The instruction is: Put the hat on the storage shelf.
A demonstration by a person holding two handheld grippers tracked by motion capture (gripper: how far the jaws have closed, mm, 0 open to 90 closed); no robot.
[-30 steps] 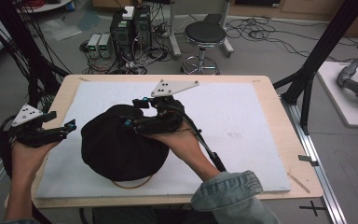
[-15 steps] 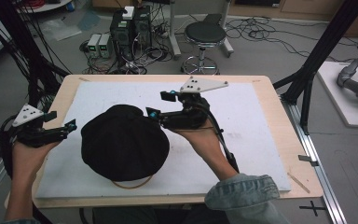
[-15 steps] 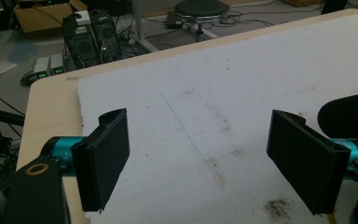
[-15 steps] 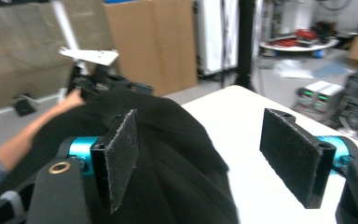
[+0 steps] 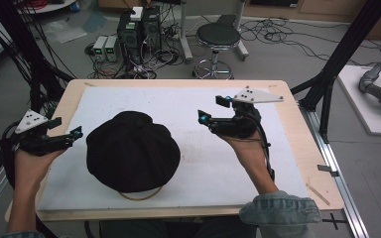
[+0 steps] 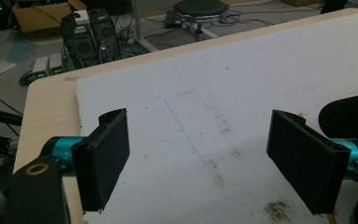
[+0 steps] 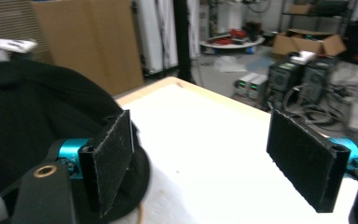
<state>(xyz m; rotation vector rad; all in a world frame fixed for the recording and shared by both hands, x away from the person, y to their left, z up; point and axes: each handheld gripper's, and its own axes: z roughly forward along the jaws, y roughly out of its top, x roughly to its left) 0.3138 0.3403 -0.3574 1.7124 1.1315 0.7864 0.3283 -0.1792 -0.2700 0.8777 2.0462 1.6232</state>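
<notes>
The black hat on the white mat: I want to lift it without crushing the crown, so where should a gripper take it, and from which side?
Probably the brim edge nearest the left gripper. The black hat lies crown up and domed on the white mat, too broad to span. Come in low from the left, one jaw sliding under the edge and one over it.
</notes>
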